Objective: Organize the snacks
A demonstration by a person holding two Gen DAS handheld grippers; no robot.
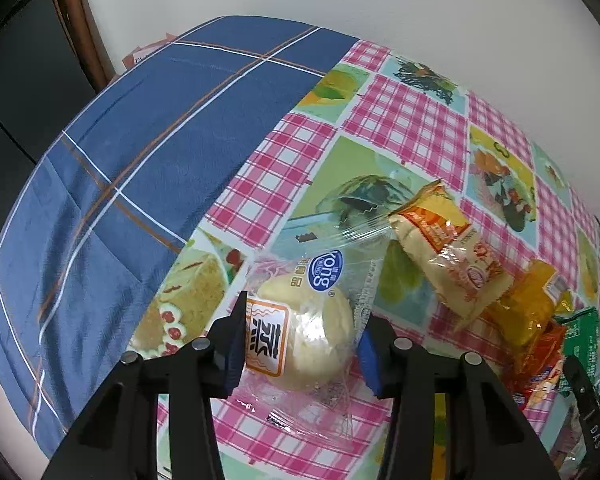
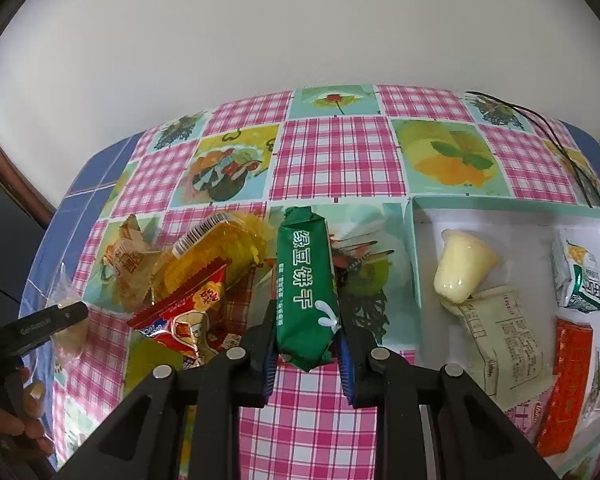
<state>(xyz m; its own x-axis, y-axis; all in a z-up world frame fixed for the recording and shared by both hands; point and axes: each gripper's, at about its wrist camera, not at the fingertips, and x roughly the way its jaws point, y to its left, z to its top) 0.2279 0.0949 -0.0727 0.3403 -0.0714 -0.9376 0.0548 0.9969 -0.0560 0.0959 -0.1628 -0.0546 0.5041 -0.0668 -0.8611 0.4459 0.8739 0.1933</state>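
My left gripper (image 1: pixel 302 342) is shut on a pale bun in a clear wrapper (image 1: pixel 312 336), its blue pads pressing both sides. Right of it on the table lie a beige snack packet (image 1: pixel 448 264), a yellow packet (image 1: pixel 528 308) and a red packet (image 1: pixel 540 364). My right gripper (image 2: pixel 306 340) is shut on a green biscuit pack (image 2: pixel 306 288) with white lettering, pointing away from me. The same pile shows in the right wrist view: the yellow packet (image 2: pixel 216 256) and the red packet (image 2: pixel 184 312). A white box (image 2: pixel 428 216) at right holds a cream jelly cup (image 2: pixel 460 268) and several packets.
The table carries a pink checked cloth with food pictures (image 2: pixel 336 160) over a blue plaid cloth (image 1: pixel 140 140). A white wall stands behind. A black cable (image 2: pixel 560 148) lies at the far right corner. The left gripper and the hand holding it (image 2: pixel 32 332) show at the left of the right wrist view.
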